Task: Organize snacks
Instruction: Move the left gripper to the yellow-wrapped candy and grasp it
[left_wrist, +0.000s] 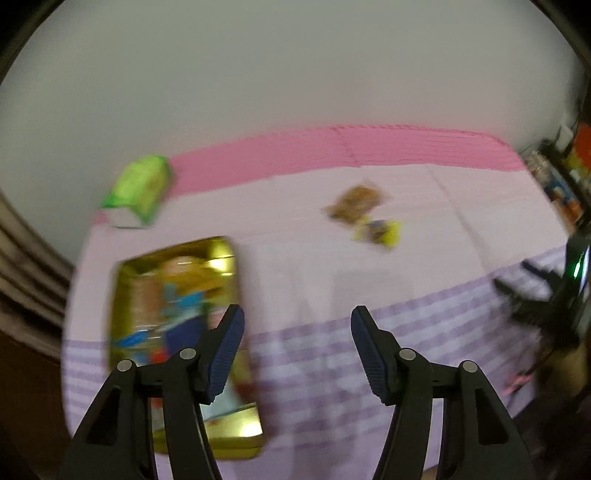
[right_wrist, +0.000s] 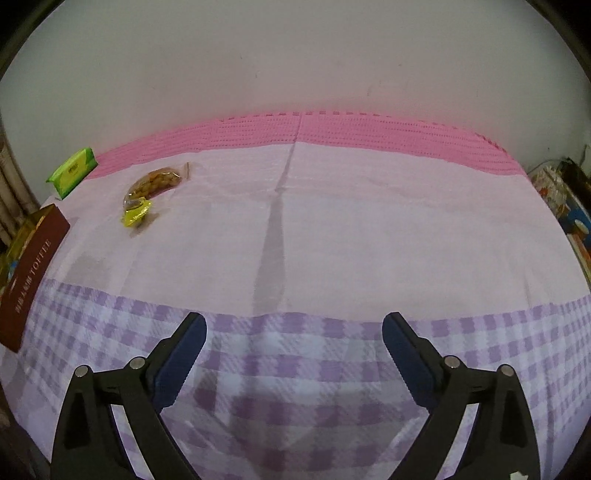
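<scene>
The left wrist view is blurred. A gold tin with colourful packets inside lies at the left, partly behind my left finger. My left gripper is open over the checked cloth with nothing between its fingers. Further off lie a green packet, a clear bag of brown snacks and a small yellow packet. My right gripper stands wide open and empty above the cloth. To its far left are the green packet, the snack bag, the yellow packet and a dark red toffee box lying against the gold tin.
The surface carries a pale pink cloth with a lilac checked cloth at the near side. A bright pink mat runs along the white wall. Cluttered boxes stand at the right edge. The other gripper's dark body shows at the right of the left wrist view.
</scene>
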